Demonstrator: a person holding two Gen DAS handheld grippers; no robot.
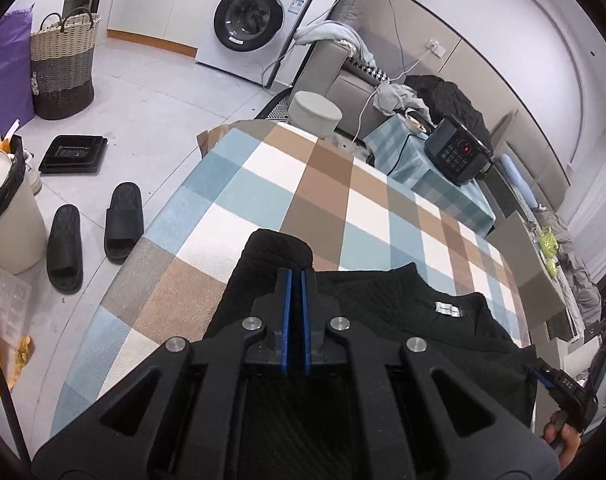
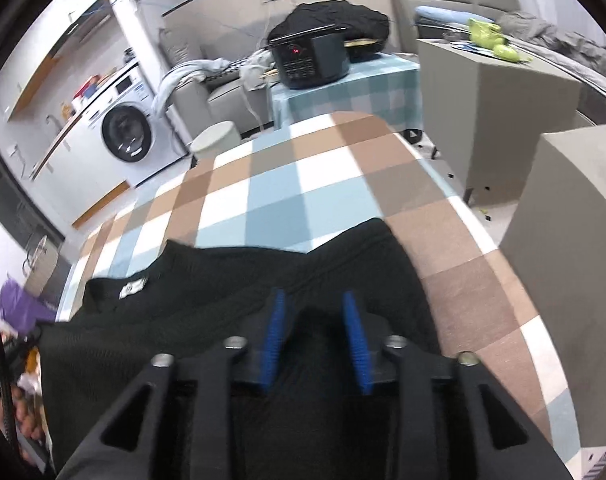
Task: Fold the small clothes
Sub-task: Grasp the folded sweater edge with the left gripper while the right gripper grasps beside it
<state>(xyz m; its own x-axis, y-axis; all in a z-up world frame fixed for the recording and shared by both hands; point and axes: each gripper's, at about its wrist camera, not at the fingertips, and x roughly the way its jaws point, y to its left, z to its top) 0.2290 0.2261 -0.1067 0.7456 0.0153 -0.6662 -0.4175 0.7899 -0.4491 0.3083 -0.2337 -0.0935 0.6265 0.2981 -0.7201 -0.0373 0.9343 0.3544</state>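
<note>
Left wrist: left gripper (image 1: 296,280) jaws nearly together, apparently pinching a flap of the black knit shirt (image 1: 403,312) lying on the checked tablecloth (image 1: 323,184); looks like a fold underway. Right wrist: right gripper (image 2: 317,312) jaws wide, holding nothing, over the shirt (image 2: 223,280); likely next grabs the opposite edge.

We see bright, even indoor light; strong fisheye bending at edges; the right wrist view is motion-blurred.
</note>
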